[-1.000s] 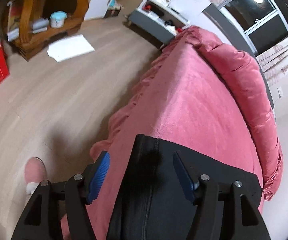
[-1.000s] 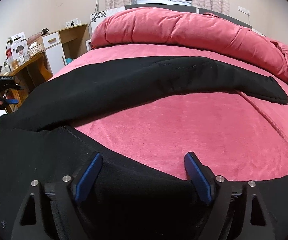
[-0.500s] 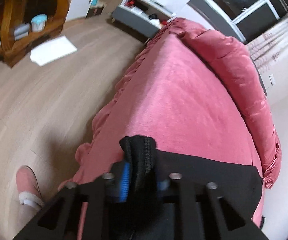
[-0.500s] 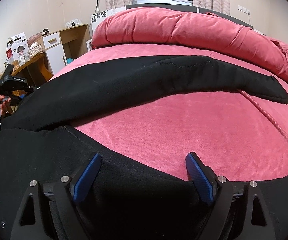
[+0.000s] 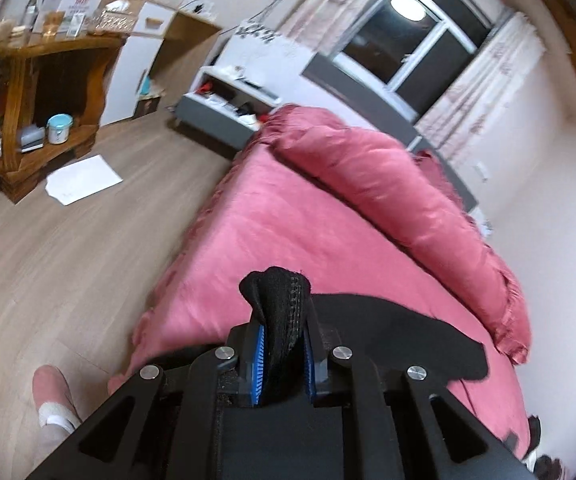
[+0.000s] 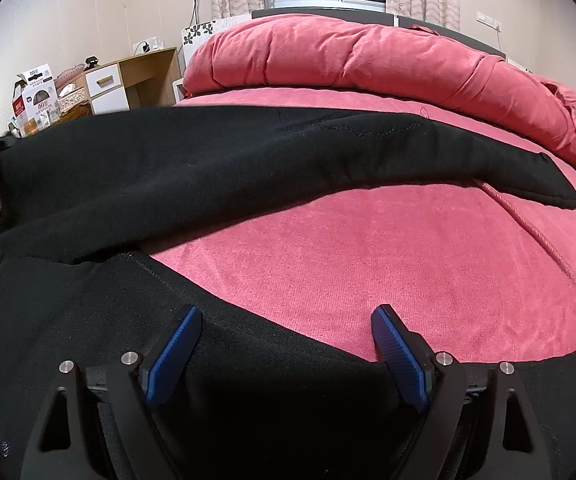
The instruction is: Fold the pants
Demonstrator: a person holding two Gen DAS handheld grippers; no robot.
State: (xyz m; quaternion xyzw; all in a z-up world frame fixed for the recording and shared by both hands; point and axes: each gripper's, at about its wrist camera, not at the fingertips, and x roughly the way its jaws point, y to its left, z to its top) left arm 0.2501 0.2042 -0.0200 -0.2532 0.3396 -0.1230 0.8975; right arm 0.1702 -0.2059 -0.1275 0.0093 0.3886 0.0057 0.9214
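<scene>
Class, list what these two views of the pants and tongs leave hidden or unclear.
- Left wrist view: the left tongs cover the pants below their pinched edge.
- Right wrist view: the waistband falls below the picture's edge, behind the open right tongs.
- Right wrist view: the box lettering is too small.

My bed is covered in a pink-red plush spread, and my black pants lie across it, one leg stretched toward the far right side with its hem resting on the cover. A rolled pink-red duvet sits along the head end, well apart from the pants' waist end near me.
</scene>
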